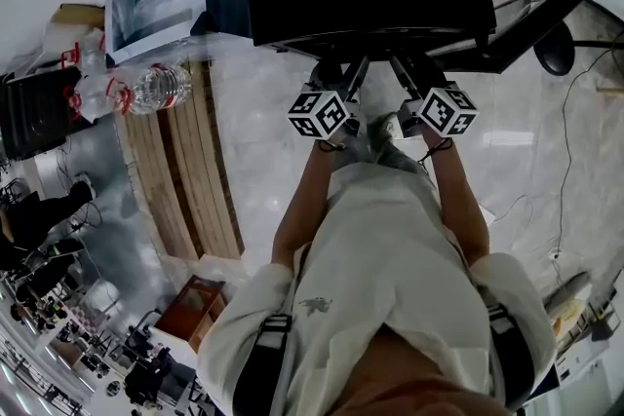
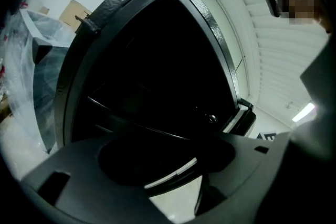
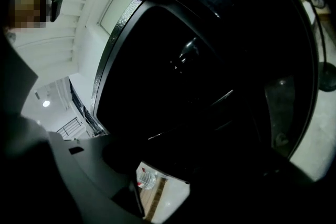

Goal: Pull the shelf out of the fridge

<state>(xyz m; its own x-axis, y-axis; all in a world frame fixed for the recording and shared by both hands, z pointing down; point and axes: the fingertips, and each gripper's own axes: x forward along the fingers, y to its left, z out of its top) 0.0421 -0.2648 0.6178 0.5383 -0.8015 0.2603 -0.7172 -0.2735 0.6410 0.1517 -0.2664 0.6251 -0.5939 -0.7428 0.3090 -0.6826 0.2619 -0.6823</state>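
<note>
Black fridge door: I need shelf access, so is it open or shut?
Open. The black fridge door stands swung out sideways, and the left gripper view looks into the dark interior.

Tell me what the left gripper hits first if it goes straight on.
The left gripper would most likely meet the front edge of the shelf inside the open fridge; it is too dark to be sure.

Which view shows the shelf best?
Left gripper view: the shelf crosses the dark fridge interior as a thin line. Right gripper view gives only faint glints; head view hides it under the fridge top.
</note>
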